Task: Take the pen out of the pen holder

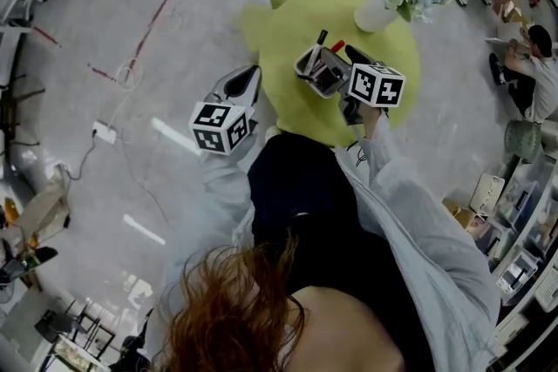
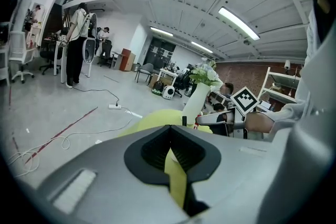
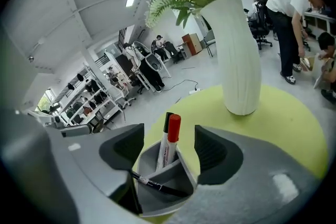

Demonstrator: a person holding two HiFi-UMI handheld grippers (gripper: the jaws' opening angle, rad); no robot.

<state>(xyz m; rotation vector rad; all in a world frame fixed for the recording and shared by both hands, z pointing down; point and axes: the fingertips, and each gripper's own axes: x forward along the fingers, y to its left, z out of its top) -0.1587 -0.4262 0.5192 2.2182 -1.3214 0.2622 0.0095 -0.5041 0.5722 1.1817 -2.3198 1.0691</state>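
Nothing's out of the pen holder (image 3: 181, 178) yet. It sits on the yellow-green bench (image 3: 283, 118), nearer than the white vase (image 3: 239, 60). A red-capped marker (image 3: 172, 131) and a black-capped marker (image 3: 166, 118) stand upright in its far part, and a thin black pen (image 3: 157, 186) lies slanted across the near part. The right tongs (image 3: 168, 138) are wide apart, straddling the markers, with neither pad touching anything. The left tongs (image 2: 169, 131) are closed on nothing, off by the bench's left edge. The actual pinch and lift look to be still ahead.
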